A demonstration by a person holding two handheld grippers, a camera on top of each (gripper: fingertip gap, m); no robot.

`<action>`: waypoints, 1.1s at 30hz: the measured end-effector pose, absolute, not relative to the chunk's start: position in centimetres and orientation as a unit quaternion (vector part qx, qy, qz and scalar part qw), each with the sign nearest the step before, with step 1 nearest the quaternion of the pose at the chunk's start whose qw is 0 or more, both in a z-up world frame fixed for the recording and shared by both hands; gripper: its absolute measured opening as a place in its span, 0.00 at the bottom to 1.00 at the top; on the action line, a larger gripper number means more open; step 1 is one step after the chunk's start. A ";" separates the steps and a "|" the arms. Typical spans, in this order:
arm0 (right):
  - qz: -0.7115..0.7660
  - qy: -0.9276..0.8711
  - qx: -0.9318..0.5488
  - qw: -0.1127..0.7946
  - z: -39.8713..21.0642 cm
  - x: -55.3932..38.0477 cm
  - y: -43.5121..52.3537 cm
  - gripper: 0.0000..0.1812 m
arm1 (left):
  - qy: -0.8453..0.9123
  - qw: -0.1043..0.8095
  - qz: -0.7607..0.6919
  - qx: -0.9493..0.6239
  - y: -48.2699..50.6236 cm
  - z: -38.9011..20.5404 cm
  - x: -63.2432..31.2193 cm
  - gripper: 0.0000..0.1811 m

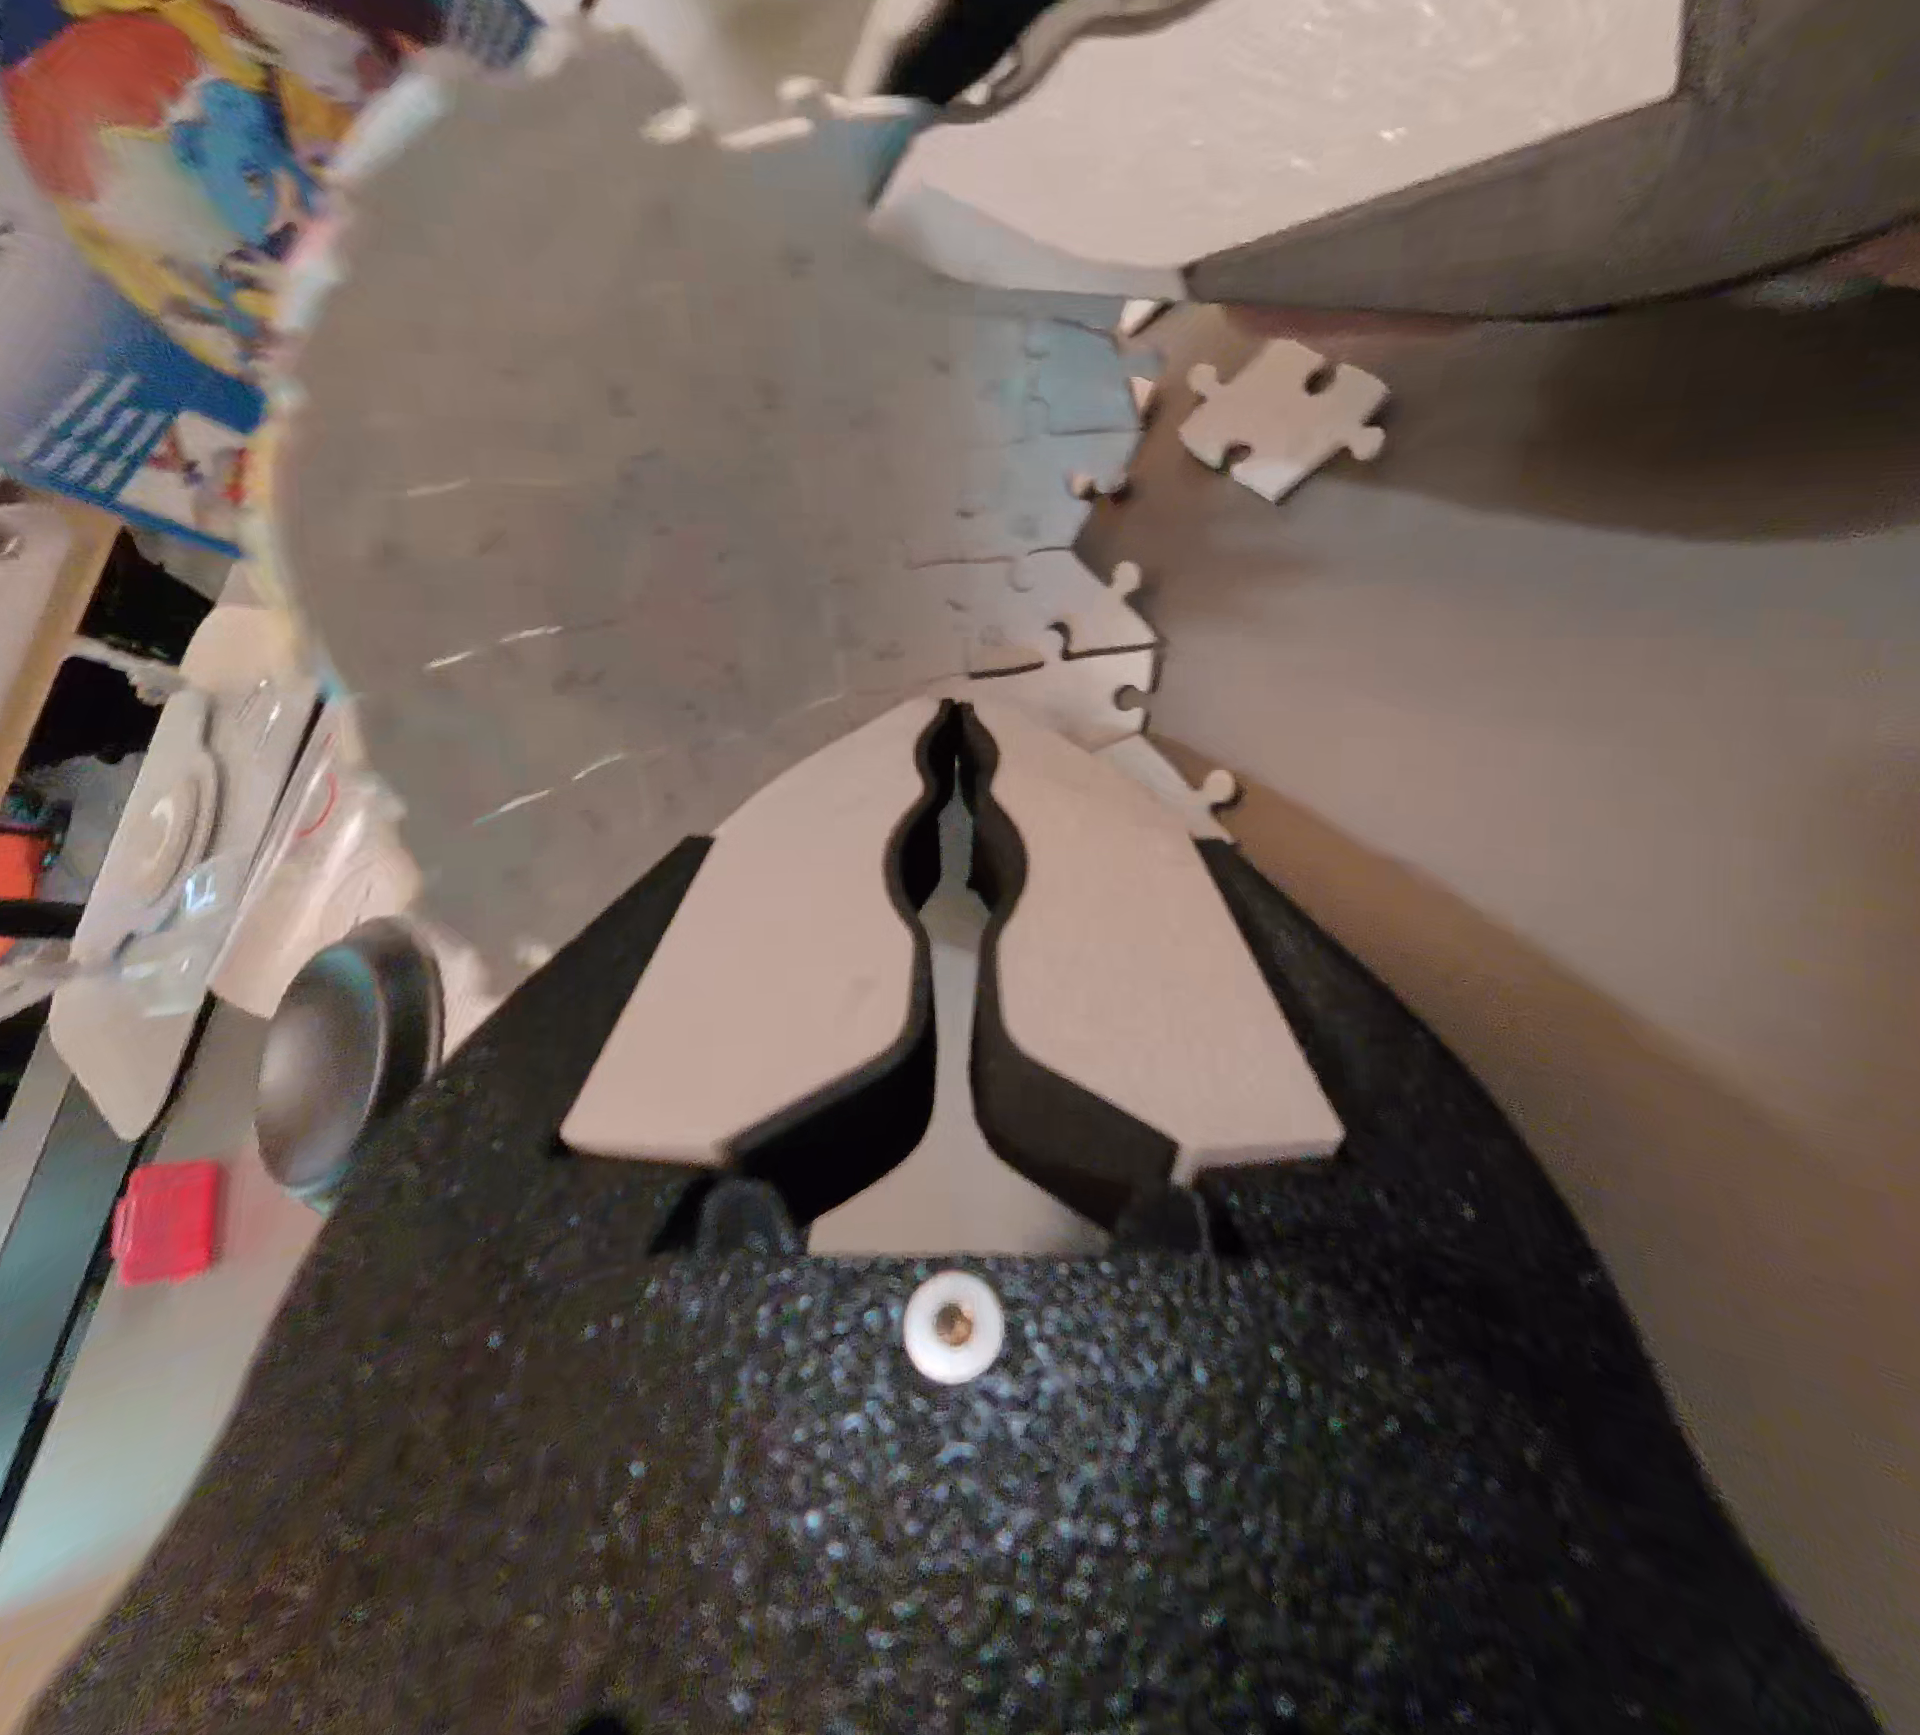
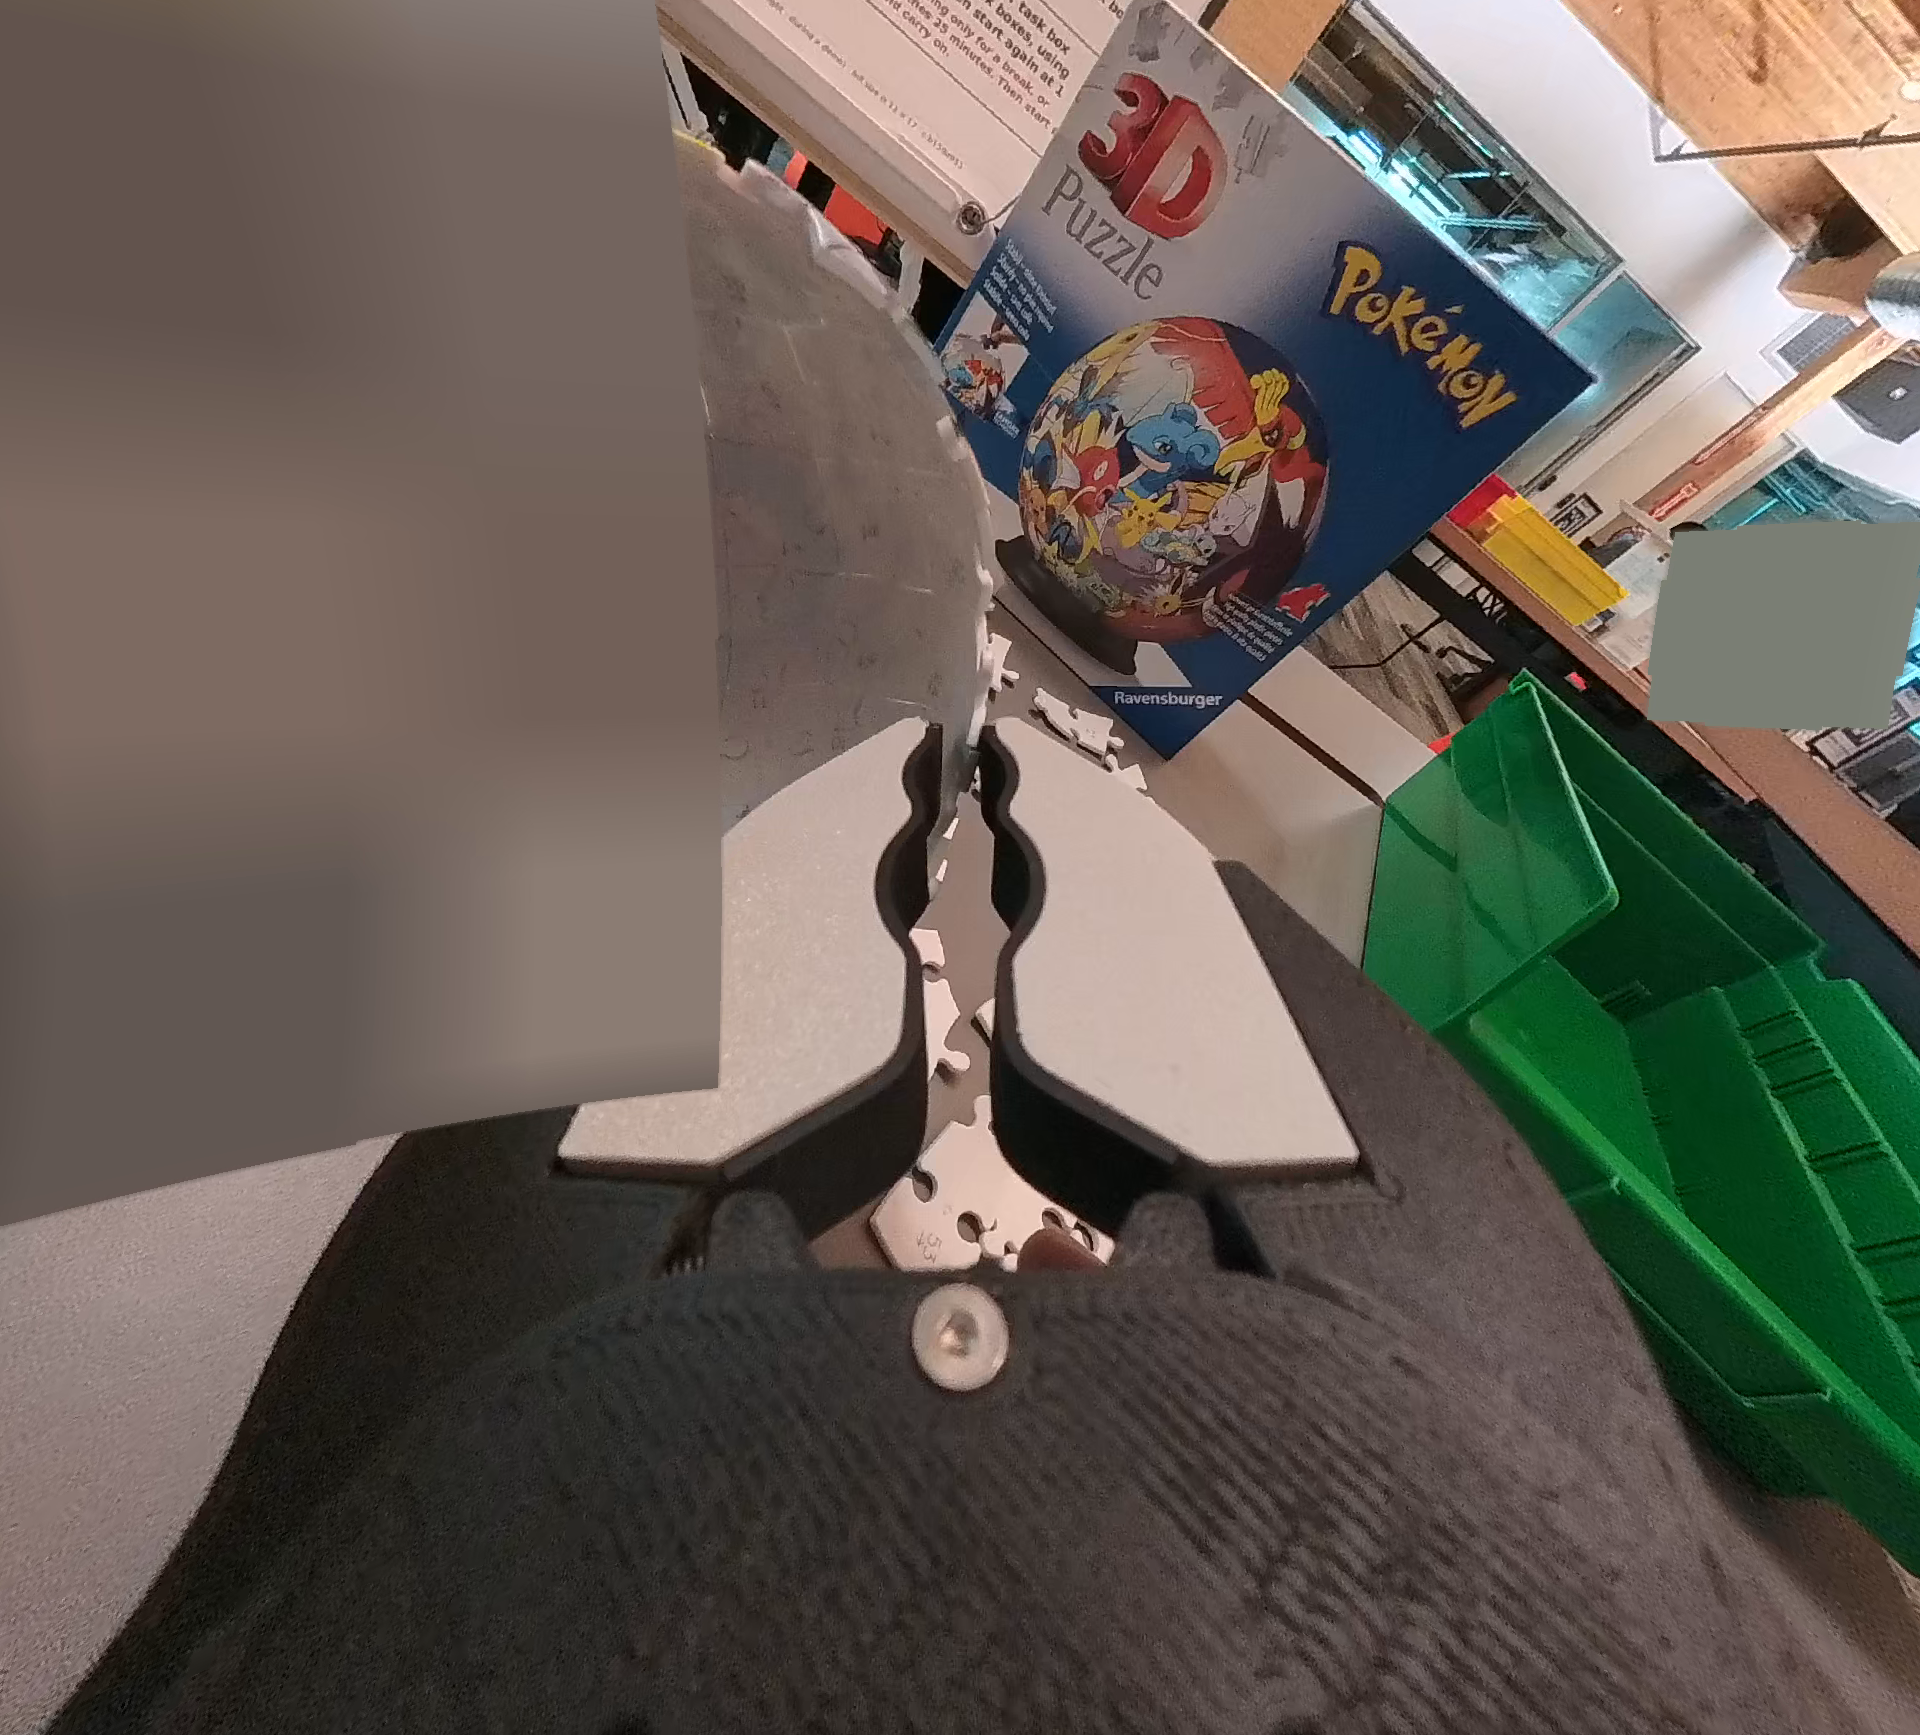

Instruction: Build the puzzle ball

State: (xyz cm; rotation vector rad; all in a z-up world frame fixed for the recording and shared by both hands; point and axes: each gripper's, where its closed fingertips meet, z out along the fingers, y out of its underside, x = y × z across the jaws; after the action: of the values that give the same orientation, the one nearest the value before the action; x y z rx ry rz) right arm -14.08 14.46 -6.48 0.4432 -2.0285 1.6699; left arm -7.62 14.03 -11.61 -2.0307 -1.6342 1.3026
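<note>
The partly built puzzle ball is a curved grey shell with its inner side facing the left wrist camera and jagged open edges. My left gripper is shut on the shell's lower edge. My right gripper comes in from the upper right and is shut on the shell's upper edge. In the right wrist view the shell rises left of my right gripper, with its rim pinched between the tips. A loose white piece lies on the table just right of the shell.
The blue puzzle box stands behind the shell and also shows in the left wrist view. Green bins sit at the right. Loose pieces lie on the table. A black round stand and a red item lie at the left. Across from one pair of fingers to the other is roughly 8 cm.
</note>
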 end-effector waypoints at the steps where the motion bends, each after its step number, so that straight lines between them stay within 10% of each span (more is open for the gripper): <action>1: 0.609 -0.740 0.162 0.236 -6.5 -14.1 14.5 0.04 | -0.565 0.115 0.447 -0.684 13.8 -11.3 -7.3 0.00; 33: 0.612 -0.737 0.163 0.236 -6.4 -14.0 14.6 0.03 | -0.531 0.015 0.296 -0.794 15.0 -14.0 -6.8 0.00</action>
State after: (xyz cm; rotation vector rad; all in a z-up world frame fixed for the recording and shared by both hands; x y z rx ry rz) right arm -13.96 14.56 -6.39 0.4479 -2.0208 1.6782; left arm -6.84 15.04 -13.97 -2.4695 -1.6522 0.9224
